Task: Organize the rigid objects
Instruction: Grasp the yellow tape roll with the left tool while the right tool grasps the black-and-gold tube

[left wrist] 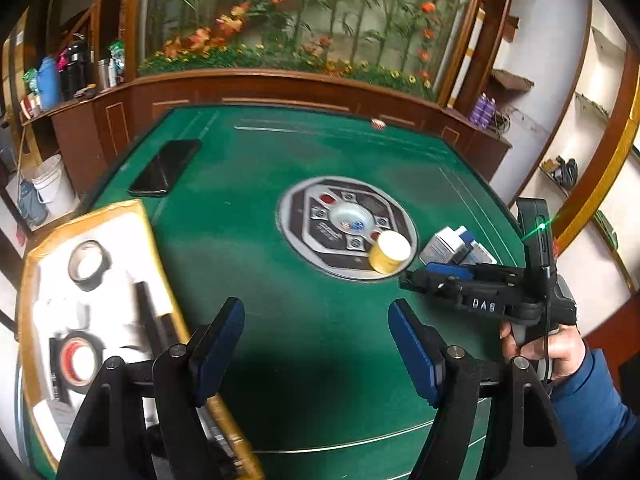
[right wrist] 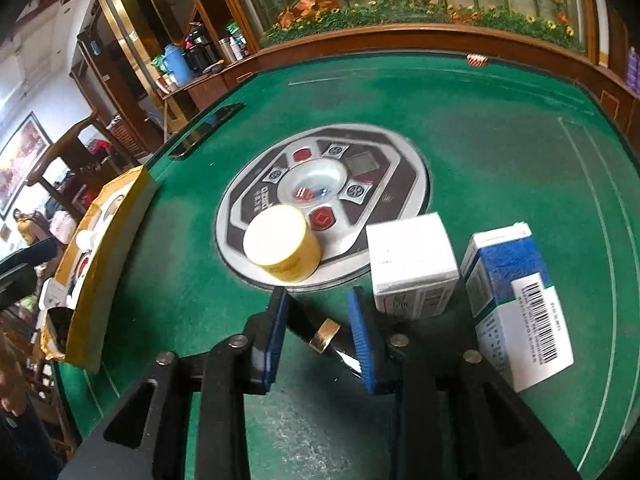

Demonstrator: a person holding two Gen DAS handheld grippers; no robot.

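Observation:
A yellow jar with a white lid (right wrist: 282,242) stands on the edge of the table's round centre panel (right wrist: 396,148); it also shows in the left wrist view (left wrist: 389,251). A white box (right wrist: 412,262) and a blue-and-white box (right wrist: 516,296) stand right of it. My right gripper (right wrist: 320,320) is partly closed around a black stick with a gold band (right wrist: 326,338), just in front of the jar. My left gripper (left wrist: 316,328) is open and empty above the green felt. A yellow-rimmed cardboard tray (left wrist: 150,240) at the left holds tape rolls (left wrist: 89,264) and black sticks.
A black phone (left wrist: 166,168) lies at the table's far left. A small red-and-white object (left wrist: 377,123) sits at the far edge. The wooden counter and planter stand behind the table. The right gripper and the hand holding it (left wrist: 480,288) show in the left wrist view.

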